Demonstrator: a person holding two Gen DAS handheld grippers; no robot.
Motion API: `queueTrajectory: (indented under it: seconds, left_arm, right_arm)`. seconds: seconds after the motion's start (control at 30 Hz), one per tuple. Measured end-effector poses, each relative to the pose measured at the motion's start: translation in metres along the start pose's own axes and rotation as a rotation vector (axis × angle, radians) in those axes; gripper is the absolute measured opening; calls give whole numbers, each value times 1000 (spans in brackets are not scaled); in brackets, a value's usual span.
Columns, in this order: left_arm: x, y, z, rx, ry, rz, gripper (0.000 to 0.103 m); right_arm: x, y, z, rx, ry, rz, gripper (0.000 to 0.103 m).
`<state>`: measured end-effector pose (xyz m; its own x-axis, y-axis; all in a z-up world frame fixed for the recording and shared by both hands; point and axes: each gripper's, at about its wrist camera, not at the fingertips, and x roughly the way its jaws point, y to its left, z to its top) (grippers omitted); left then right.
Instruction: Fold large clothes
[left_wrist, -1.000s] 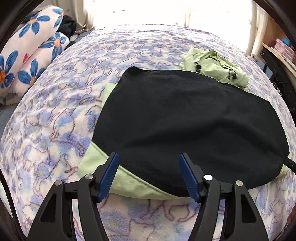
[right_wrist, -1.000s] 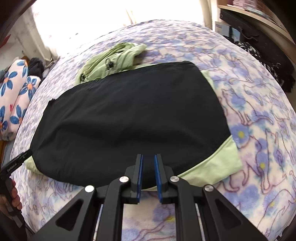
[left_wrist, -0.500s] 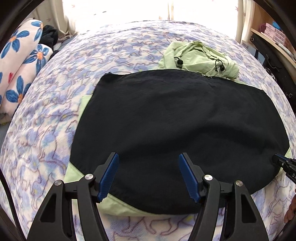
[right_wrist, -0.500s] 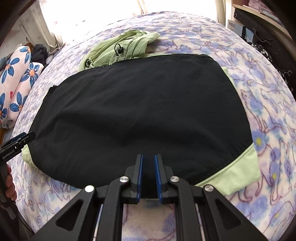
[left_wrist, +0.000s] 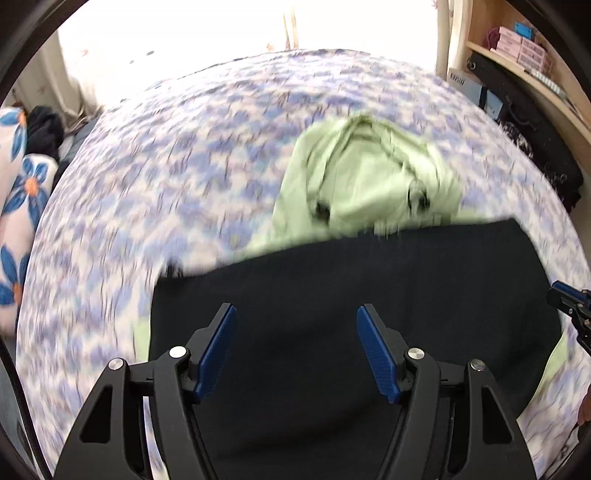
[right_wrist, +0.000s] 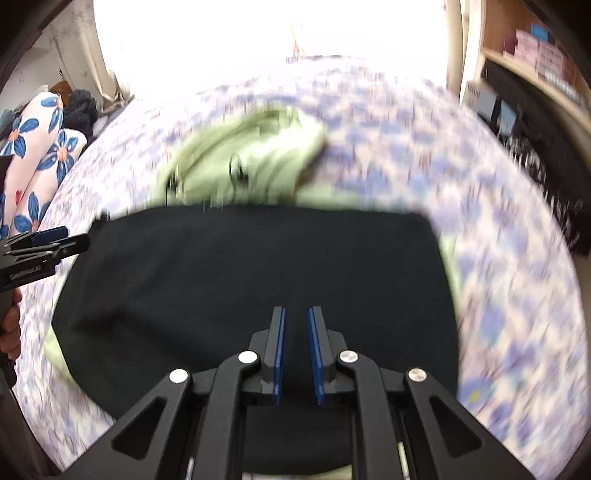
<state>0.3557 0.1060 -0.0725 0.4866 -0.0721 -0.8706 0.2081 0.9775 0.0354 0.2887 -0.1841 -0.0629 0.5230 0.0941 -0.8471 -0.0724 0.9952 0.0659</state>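
Observation:
A large jacket lies spread on the bed, its black lining (left_wrist: 332, 280) facing up and light green edges showing; it also shows in the right wrist view (right_wrist: 258, 273). Its green hood (left_wrist: 369, 184) is bunched at the far side and shows in the right wrist view (right_wrist: 251, 158) too. My left gripper (left_wrist: 295, 314) is open and empty, hovering over the black fabric. My right gripper (right_wrist: 295, 314) has its jaws nearly together with a narrow gap, over the near part of the fabric; I cannot tell if cloth sits between them. Both views are motion-blurred.
The bed carries a purple and blue patterned blanket (left_wrist: 166, 166). Flowered pillows (right_wrist: 40, 147) lie at the left. A wooden shelf with boxes (left_wrist: 524, 40) stands at the right. A bright window is behind the bed.
Both grippers have moved forward over the jacket toward the hood. The near green hem has dropped out of sight. The jaws keep their earlier openings.

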Motion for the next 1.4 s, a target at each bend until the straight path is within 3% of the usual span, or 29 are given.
queueTrajectory:
  seconds: [0.2, 0.37, 0.53, 0.7, 0.83, 0.87, 0.9, 0.97, 1.1, 1.3, 1.4]
  left_arm:
    - [27, 17, 83, -95, -20, -55, 66]
    - [80, 29, 121, -178, 15, -46, 66]
    - [137, 33, 142, -232, 46, -47, 66]
    - [180, 31, 151, -270, 71, -91, 66]
    - [201, 21, 158, -237, 74, -77, 65]
    - [204, 20, 159, -230, 71, -73, 58]
    - [209, 18, 160, -227, 73, -72, 36]
    - [220, 19, 160, -255, 99, -131, 13]
    - [221, 17, 158, -253, 81, -130, 8]
    - [202, 16, 159, -227, 25, -109, 1]
    - [183, 21, 157, -230, -8, -110, 1]
  right_arm:
    - [6, -6, 83, 49, -62, 51, 18]
    - [56, -16, 127, 113, -38, 105, 23]
    - [107, -32, 139, 231, -2, 182, 23]
    - [137, -41, 139, 240, 24, 179, 23]
    - [151, -50, 134, 238, 36, 182, 23]
    - [154, -53, 134, 241, 37, 184, 23]
    - [158, -55, 137, 243, 39, 180, 23]
    - [165, -58, 143, 260, 38, 182, 23]
    - [188, -62, 159, 318, 48, 214, 23]
    - [228, -61, 174, 396, 105, 183, 23]
    - [215, -51, 178, 330, 41, 156, 5]
